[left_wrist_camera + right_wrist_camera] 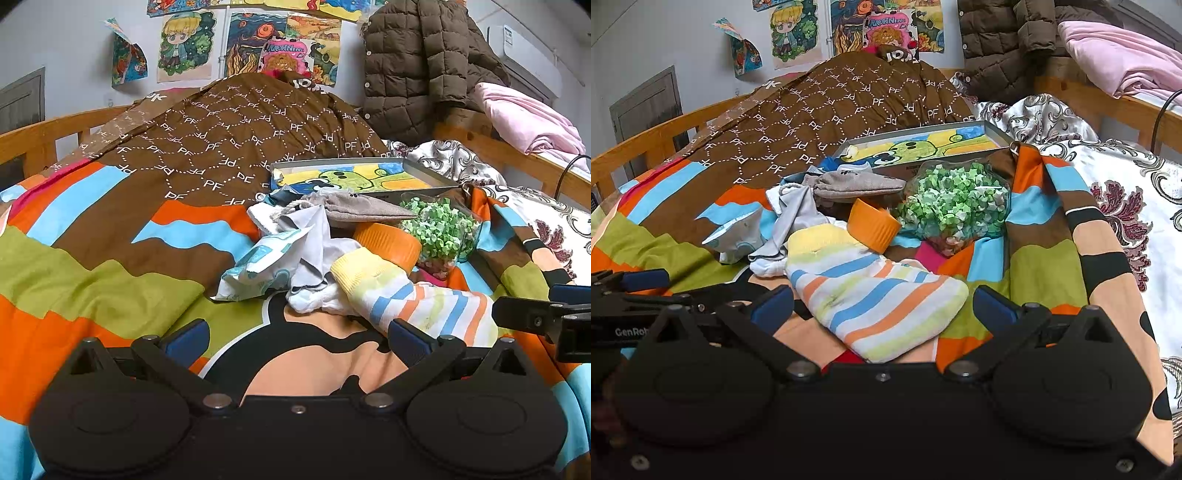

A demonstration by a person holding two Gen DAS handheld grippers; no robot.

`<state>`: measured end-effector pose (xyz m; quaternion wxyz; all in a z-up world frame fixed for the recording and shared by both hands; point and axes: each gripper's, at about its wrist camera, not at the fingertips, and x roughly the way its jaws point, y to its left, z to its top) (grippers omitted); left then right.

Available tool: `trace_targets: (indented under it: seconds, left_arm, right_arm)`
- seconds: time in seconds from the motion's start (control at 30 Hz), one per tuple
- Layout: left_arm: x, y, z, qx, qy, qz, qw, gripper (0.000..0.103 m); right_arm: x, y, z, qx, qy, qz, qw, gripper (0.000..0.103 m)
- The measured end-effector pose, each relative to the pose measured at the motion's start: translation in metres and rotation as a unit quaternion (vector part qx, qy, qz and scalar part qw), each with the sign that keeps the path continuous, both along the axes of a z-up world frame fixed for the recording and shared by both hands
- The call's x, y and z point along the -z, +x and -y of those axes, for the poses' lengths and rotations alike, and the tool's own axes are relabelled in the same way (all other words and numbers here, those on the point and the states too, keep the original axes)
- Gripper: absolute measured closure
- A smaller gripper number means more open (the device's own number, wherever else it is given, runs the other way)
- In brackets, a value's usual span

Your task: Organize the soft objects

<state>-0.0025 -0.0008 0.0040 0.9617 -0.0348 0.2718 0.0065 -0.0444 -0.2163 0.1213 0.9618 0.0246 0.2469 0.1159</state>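
Observation:
A pile of soft things lies on the colourful bedspread (92, 258). A striped sock (424, 306) (871, 299) lies nearest, with a grey cloth (314, 240) (794, 218), a grey pouch (362, 210) (853, 184) and a white-blue patterned bag (258, 262) (738, 232) behind it. My left gripper (295, 336) is open and empty, low over the bedspread just left of the sock. My right gripper (882, 306) is open, its fingers either side of the sock's toe end. The right gripper also shows at the left wrist view's right edge (546, 317).
An orange cup (388, 243) (873, 225) and a jar of green paper stars (443, 229) (953, 203) lie beside the pile. A flat box with a drawing (354, 173) (923, 147) sits behind. A brown quilt (240, 140), wooden bed rails (37, 136), a brown jacket (424, 66) and pink blanket (528, 118) are farther back.

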Motion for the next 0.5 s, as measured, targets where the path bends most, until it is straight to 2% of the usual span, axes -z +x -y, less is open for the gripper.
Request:
trace_targets:
  seconds: [0.5]
  left_arm:
    - [0.0019,-0.0018,-0.0016,0.001,-0.003,-0.003,1.0,0.001]
  right_arm:
    - [-0.0001,-0.0006,0.0004,-0.001,-0.003,0.002,1.0,0.0]
